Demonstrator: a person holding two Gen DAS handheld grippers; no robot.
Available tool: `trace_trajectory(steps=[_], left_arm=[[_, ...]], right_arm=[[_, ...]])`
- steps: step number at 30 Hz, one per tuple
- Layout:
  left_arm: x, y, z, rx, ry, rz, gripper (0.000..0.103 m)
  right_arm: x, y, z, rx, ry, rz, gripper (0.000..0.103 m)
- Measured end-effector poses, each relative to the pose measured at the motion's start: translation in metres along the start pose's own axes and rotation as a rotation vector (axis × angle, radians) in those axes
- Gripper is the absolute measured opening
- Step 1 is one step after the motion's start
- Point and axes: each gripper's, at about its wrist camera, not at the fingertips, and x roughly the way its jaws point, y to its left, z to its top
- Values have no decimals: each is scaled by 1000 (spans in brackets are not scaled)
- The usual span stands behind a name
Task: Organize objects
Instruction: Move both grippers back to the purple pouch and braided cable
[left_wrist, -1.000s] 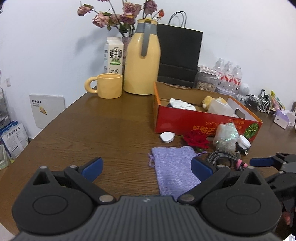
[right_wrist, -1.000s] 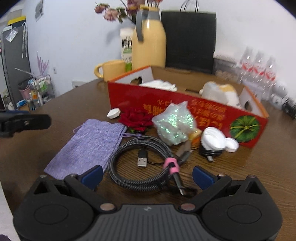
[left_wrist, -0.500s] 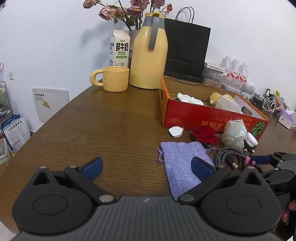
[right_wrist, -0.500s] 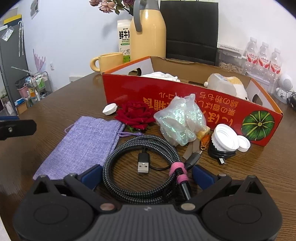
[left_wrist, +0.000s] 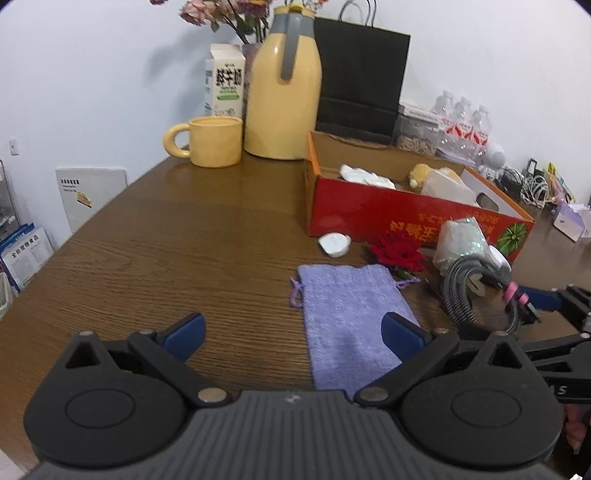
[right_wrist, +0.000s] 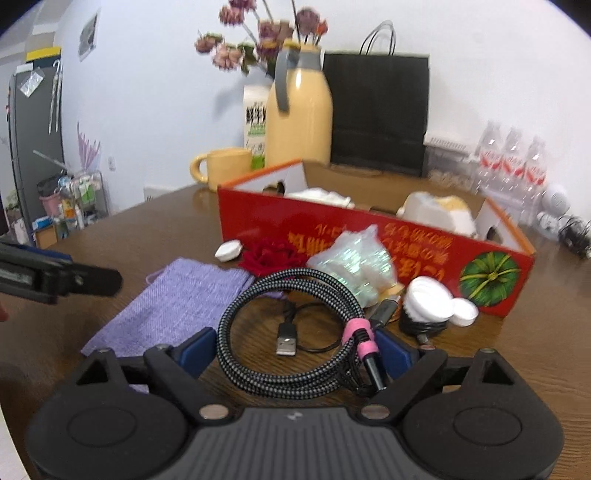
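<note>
A coiled grey braided cable (right_wrist: 295, 332) with a pink tie lies between the jaws of my right gripper (right_wrist: 295, 345). The jaws are closing, and both blue pads touch the coil's sides. In the left wrist view the cable (left_wrist: 476, 291) stands tilted up off the table. My left gripper (left_wrist: 291, 328) hovers open over the table, its right finger above a purple pouch (left_wrist: 351, 317). A red rose (left_wrist: 399, 251), a shiny iridescent bag (left_wrist: 461, 240) and a small white lid (left_wrist: 334, 243) lie before the red cardboard box (left_wrist: 369, 214).
White caps (right_wrist: 428, 299) on a black cord sit by the box's right end. Behind stand a yellow mug (left_wrist: 216, 146), a yellow thermos (left_wrist: 282, 92), a milk carton (left_wrist: 225, 79), a black paper bag (left_wrist: 360, 74) and water bottles (left_wrist: 465, 125).
The right gripper has slid forward around the coil and its jaws have narrowed onto it. The coil has tipped up from lying flat. The left gripper has barely moved.
</note>
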Motion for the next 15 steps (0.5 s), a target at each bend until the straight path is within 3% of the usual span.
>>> trace_trajectory(steps=[10, 15], left_arm=[[33, -31, 6, 20, 138, -64, 103], [47, -46, 9, 72, 185, -27, 103]], right_arm=[[-17, -37, -7, 90, -43, -77, 91], [-18, -41, -9, 107, -50, -70, 91]])
